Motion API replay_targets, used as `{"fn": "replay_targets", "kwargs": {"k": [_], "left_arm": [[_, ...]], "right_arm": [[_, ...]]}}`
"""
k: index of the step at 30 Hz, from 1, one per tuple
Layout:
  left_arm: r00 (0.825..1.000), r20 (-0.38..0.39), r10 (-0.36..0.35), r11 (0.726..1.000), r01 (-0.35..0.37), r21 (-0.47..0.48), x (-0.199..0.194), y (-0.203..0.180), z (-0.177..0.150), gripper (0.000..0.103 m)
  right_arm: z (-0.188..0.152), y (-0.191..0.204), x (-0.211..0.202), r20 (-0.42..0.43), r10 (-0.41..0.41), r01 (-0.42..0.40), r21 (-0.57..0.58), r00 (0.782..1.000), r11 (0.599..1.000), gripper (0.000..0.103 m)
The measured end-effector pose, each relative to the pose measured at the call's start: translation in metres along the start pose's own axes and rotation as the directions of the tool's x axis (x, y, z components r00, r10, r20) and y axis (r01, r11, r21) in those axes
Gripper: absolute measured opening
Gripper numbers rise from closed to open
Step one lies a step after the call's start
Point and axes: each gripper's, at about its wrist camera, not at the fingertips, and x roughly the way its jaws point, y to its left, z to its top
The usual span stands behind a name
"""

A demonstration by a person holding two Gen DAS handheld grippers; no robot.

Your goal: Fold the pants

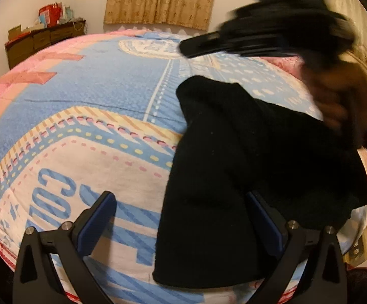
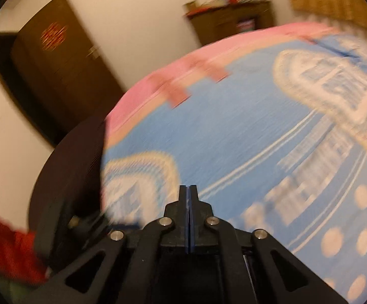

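Note:
The black pants [image 1: 246, 167] lie in a folded heap on the bed's blue, white and pink quilt [image 1: 102, 96], at the right of the left wrist view. My left gripper [image 1: 181, 202] is open and empty, its right finger over the pants' near edge. My right gripper [image 1: 259, 38] shows blurred at the top right of that view, above the pants. In the right wrist view my right gripper [image 2: 188, 190] is shut with nothing between its pads, above the quilt [image 2: 234, 131]; the pants are not in that view.
A wooden dresser [image 1: 41, 38] with boxes on top stands by the far wall. Curtains [image 1: 160, 0] hang behind the bed. A dark door [image 2: 57, 58] is at the left of the right wrist view. The bed's near edge [image 1: 1, 250] is at the lower left.

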Motion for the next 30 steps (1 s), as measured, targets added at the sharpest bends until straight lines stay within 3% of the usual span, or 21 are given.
{"fn": "replay_targets", "kwargs": {"k": [4,8,11,15,17,20,23,24,25,26,27,29,30], "left_arm": [[1.000,-0.017,-0.003,1.000,0.003,-0.013,-0.001,0.003,0.001,0.103],[1.000,-0.009,-0.013,1.000,0.013,-0.016,0.000,0.006,0.000,0.103],[1.000,0.001,-0.013,1.000,0.013,-0.005,0.000,0.004,0.000,0.103],[1.000,-0.006,-0.011,1.000,0.011,-0.007,0.001,0.005,0.004,0.103],[1.000,-0.013,-0.004,1.000,0.004,-0.007,0.001,0.005,0.005,0.103],[1.000,-0.023,-0.002,1.000,0.001,-0.019,0.004,0.007,0.008,0.103],[1.000,-0.019,0.002,1.000,-0.002,-0.019,0.006,0.006,0.009,0.103],[1.000,-0.017,0.002,1.000,-0.003,-0.020,0.006,0.006,0.009,0.103],[1.000,-0.014,0.003,1.000,-0.003,-0.022,0.006,0.006,0.009,0.103],[1.000,-0.014,0.005,1.000,-0.006,-0.025,0.006,0.006,0.009,0.103],[1.000,-0.017,0.018,0.999,-0.019,-0.030,0.007,0.006,0.009,0.103],[1.000,-0.013,0.028,0.998,-0.028,-0.048,0.006,0.010,0.008,0.103],[0.999,-0.019,0.030,0.998,-0.031,-0.059,0.005,0.013,0.007,0.103]], "right_arm": [[0.000,-0.026,0.009,0.065,-0.040,0.034,0.094,0.997,0.995,0.001],[-0.022,-0.020,-0.035,0.145,0.036,-0.055,0.124,0.989,0.991,0.001],[-0.042,0.001,-0.060,0.095,0.047,-0.052,0.050,0.994,0.997,0.001],[-0.060,0.011,-0.047,-0.033,-0.009,0.009,-0.013,0.999,1.000,0.001],[-0.063,0.010,-0.037,-0.059,0.018,-0.018,-0.007,0.998,1.000,0.001],[-0.060,0.016,-0.041,-0.010,0.097,-0.097,0.006,0.995,0.995,0.001],[-0.060,0.034,-0.037,-0.048,0.142,-0.145,-0.058,0.989,0.988,0.001],[-0.062,0.039,-0.032,-0.066,0.121,-0.126,-0.090,0.990,0.988,0.001],[-0.063,0.040,-0.023,-0.081,0.050,-0.058,-0.110,0.996,0.992,0.001],[-0.063,0.031,-0.008,-0.116,-0.053,0.043,-0.085,0.992,0.995,0.000],[-0.063,0.019,0.006,-0.151,-0.104,0.100,-0.032,0.983,0.994,0.000],[-0.061,-0.002,0.020,-0.079,-0.023,0.031,0.101,0.997,0.994,0.000],[-0.059,-0.003,0.021,-0.058,-0.024,0.030,0.103,0.998,0.994,0.000]]}}
